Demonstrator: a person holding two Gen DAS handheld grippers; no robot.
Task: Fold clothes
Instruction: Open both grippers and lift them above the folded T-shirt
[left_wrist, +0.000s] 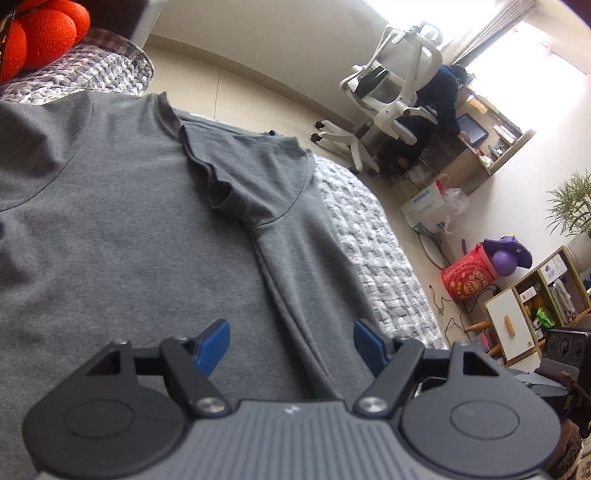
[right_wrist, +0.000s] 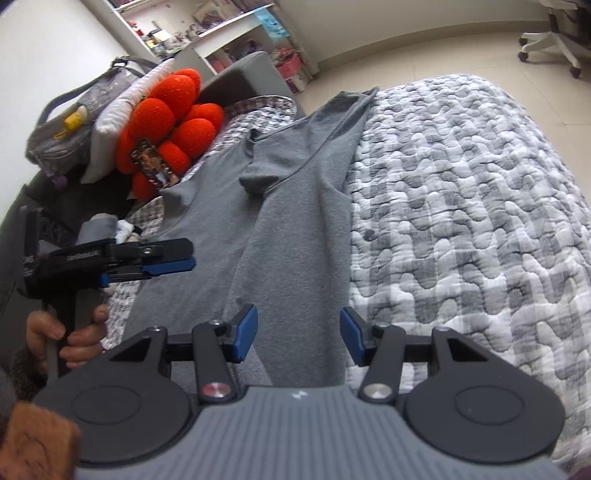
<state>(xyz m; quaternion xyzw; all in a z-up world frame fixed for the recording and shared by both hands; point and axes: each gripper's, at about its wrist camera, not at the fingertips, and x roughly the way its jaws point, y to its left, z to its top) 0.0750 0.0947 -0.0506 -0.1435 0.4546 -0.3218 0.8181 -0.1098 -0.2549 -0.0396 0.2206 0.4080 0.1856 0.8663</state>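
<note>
A grey T-shirt (left_wrist: 129, 221) lies spread on the quilted bed, one side folded inward along a long ridge (left_wrist: 280, 288), the sleeve (left_wrist: 255, 177) bunched on top. My left gripper (left_wrist: 291, 343) hovers open over the lower part of the shirt, its blue pads (left_wrist: 216, 343) either side of the ridge without pressing it. The right wrist view shows the same shirt (right_wrist: 295, 203) running away from me. My right gripper (right_wrist: 299, 334) stands open above the hem end, fabric below the pads. The left gripper (right_wrist: 166, 262), held by a hand (right_wrist: 77, 332), sits over the shirt's left edge.
A grey and white quilt (right_wrist: 461, 221) covers the bed to the right of the shirt. An orange plush cushion (right_wrist: 166, 122) and a bag (right_wrist: 66, 129) lie at the head end. Across the floor a person (left_wrist: 443, 96) sits in a white office chair (left_wrist: 391, 92) by a desk.
</note>
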